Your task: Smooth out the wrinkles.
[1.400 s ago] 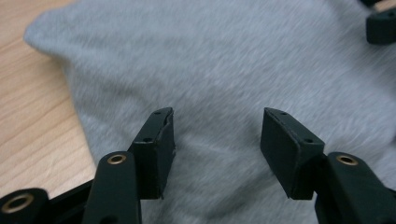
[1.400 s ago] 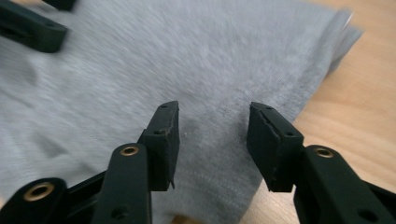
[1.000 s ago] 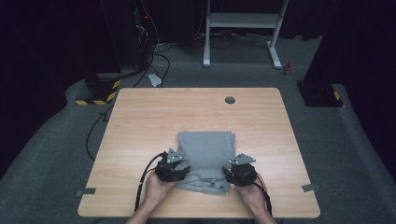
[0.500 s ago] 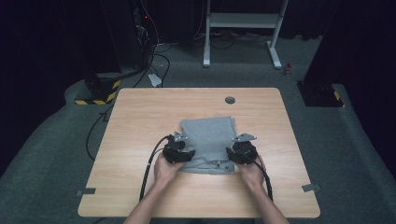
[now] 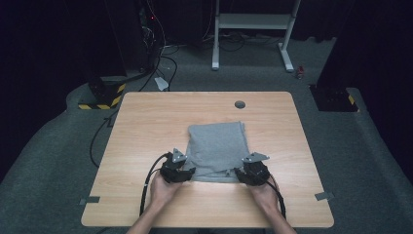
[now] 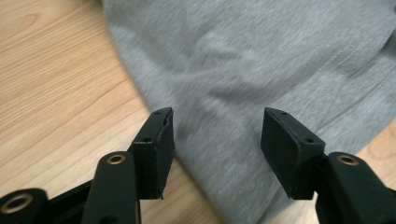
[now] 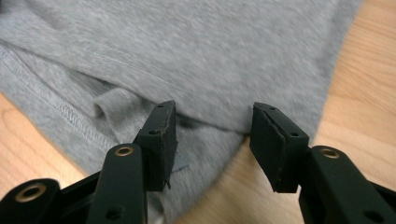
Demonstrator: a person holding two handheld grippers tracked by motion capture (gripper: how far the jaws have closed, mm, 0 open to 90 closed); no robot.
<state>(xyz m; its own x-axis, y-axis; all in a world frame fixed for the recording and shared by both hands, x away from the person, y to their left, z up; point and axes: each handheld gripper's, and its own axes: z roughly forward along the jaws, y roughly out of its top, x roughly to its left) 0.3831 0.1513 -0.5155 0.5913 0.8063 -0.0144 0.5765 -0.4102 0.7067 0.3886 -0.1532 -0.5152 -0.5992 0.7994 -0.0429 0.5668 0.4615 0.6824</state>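
Note:
A folded grey garment (image 5: 217, 150) lies flat on the wooden table (image 5: 146, 122), near its front middle. My left gripper (image 5: 187, 170) sits at the cloth's near left corner, jaws open over the grey fabric (image 6: 243, 84), nothing pinched between them. At the near right corner my right gripper (image 5: 241, 174) is open too. Its jaws straddle the cloth's edge, where a stitched hem (image 7: 60, 107) and layered folds show. A hand holds each gripper from the table's front edge.
A round grommet hole (image 5: 239, 104) sits in the table near the far edge. Black cables (image 5: 148, 180) trail from the grippers toward the front. Beyond the table stand a white frame (image 5: 253, 29) and dark equipment on the carpet.
Both grippers have carried the cloth's near edge forward and back, folding it, then let go. The garment now lies shorter, and both jaws are open.

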